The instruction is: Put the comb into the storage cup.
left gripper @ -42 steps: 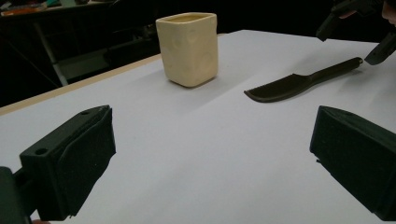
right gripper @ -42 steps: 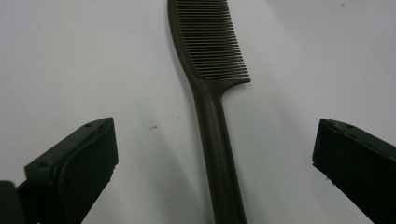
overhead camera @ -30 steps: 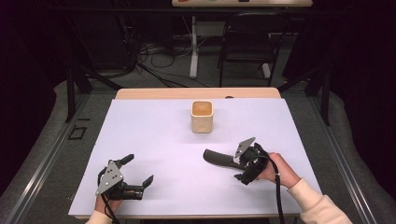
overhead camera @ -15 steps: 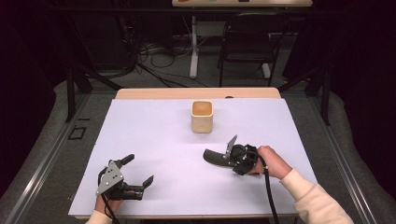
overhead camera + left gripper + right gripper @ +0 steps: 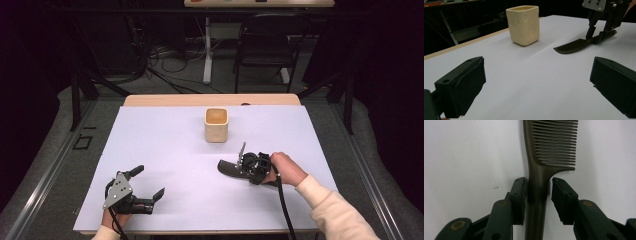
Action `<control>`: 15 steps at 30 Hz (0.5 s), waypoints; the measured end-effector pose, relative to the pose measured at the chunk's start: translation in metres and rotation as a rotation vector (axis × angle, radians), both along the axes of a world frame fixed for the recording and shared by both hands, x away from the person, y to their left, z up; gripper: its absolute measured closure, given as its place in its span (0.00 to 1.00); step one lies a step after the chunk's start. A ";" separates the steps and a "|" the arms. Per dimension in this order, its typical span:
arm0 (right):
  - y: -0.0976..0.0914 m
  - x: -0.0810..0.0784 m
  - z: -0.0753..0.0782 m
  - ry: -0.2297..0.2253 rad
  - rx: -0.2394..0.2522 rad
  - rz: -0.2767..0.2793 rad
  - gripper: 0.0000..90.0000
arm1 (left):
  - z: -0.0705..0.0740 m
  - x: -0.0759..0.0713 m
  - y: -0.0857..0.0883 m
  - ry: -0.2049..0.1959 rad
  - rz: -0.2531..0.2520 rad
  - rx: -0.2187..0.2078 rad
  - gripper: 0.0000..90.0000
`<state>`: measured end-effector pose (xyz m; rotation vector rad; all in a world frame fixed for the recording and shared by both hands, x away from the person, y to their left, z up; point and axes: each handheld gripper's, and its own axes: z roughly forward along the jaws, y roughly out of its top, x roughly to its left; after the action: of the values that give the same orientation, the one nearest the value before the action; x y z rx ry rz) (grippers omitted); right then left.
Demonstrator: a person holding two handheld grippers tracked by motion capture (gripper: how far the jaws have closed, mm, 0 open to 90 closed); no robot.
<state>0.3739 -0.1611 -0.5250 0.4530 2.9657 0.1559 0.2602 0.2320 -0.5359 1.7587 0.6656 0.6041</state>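
The right gripper (image 5: 537,195) had just been closing around the dark comb (image 5: 541,170): its handle lay between the jaws, one pad touching, the other just clear. The left gripper (image 5: 536,82) rested wide open, holding nothing, well apart

cup (image 5: 216,125) on worktop (image 5: 165,145), centre rear | comb (image 5: 231,169) before it, right | left gripper (image 5: 148,185) front left | right gripper (image 5: 242,160) astride comb handle

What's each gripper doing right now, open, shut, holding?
Left gripper: open, empty, resting on the table.
Right gripper: jaws just closing around the comb handle; a gap shows on one side, not yet clamped.
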 end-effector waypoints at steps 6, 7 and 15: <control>0.002 0.003 -0.001 0.018 -0.020 0.005 0.76 | 0.000 0.000 0.000 0.001 -0.002 0.000 0.00; 0.002 0.004 -0.001 0.024 -0.018 0.000 0.77 | 0.000 0.000 0.000 0.001 -0.001 0.001 0.00; 0.000 0.004 0.000 0.035 -0.008 -0.009 0.80 | 0.000 0.000 0.000 0.001 -0.002 0.000 0.00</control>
<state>0.3783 -0.1616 -0.5255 0.4734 2.9967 0.1368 0.2600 0.2320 -0.5358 1.7599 0.6650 0.6019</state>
